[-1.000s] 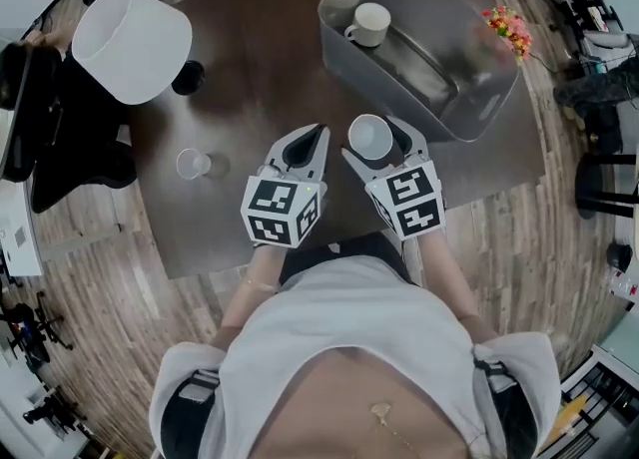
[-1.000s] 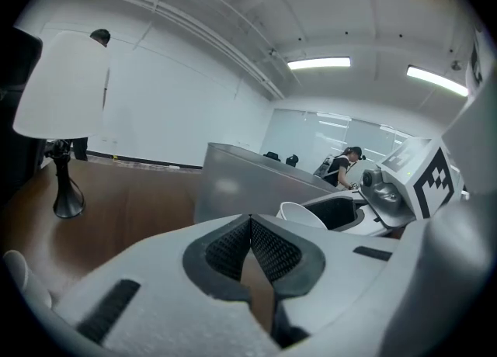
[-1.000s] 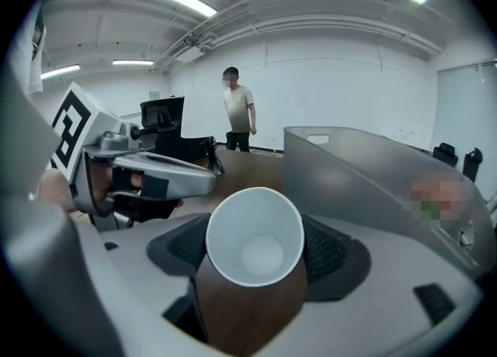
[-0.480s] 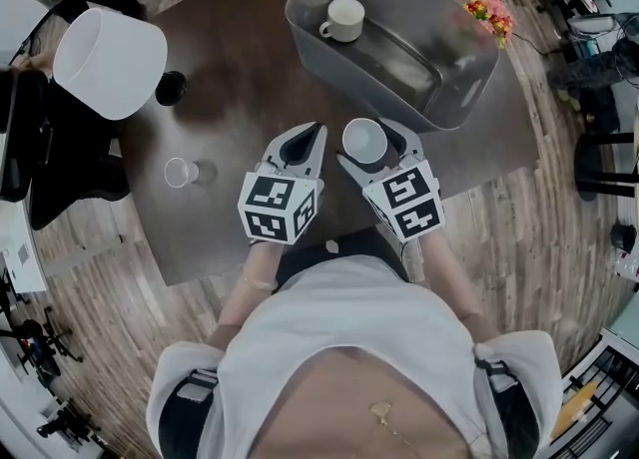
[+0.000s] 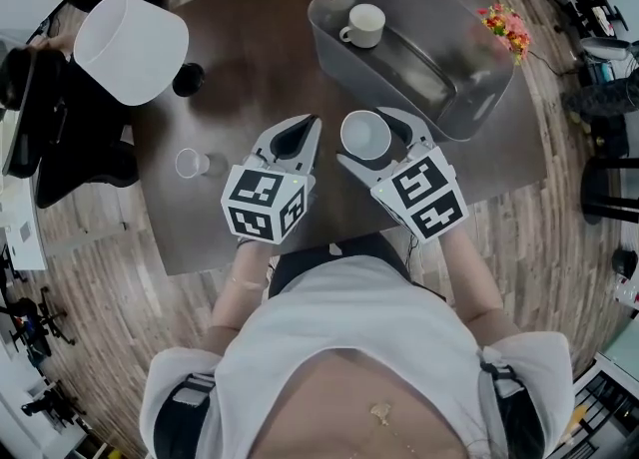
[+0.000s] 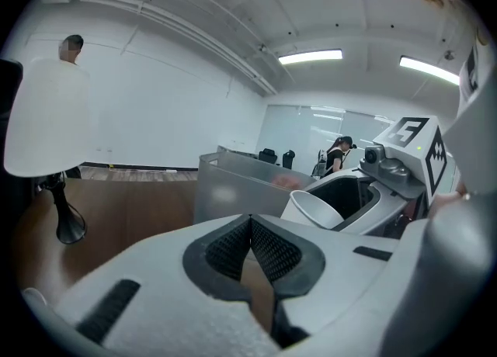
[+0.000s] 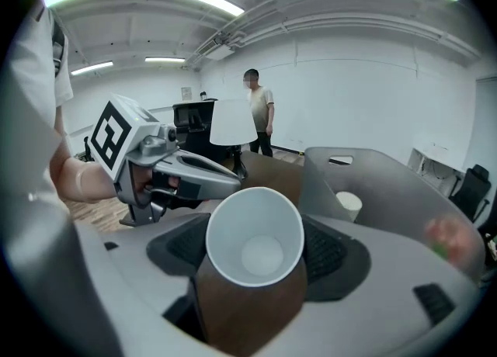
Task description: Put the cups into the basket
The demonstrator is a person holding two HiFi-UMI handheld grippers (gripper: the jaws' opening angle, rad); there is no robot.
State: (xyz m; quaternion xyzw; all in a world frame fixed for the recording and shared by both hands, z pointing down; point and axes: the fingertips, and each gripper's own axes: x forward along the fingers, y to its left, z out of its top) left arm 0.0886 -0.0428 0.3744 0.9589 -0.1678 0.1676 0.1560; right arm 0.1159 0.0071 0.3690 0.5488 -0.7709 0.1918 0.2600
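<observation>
My right gripper (image 5: 365, 138) is clamped on a smooth white cup (image 7: 255, 235). The cup is round-mouthed and tapers to a small flat bottom, and its open mouth is turned back toward me. The dark ribbed pads of the fingers (image 7: 335, 253) stand wide and press its wall from both sides. The cup is over the dark brown wood-grain bench (image 5: 250, 38), near the basket (image 5: 469, 88) but still outside it.

The basket is a grey, cloudy plastic tub with rounded corners and a slot handle cut in the end wall. A cream mug (image 5: 365, 23) with a loop handle stands upright inside it.

My left gripper (image 5: 310, 128) is just beside the right one. Its cross-hatched black fingers (image 6: 225, 251) are together at the tips and hold nothing.

A small clear tumbler (image 5: 192, 162) stands on the bench well to my left.

Each gripper carries a cube with black-and-white square markers (image 5: 262, 206).
</observation>
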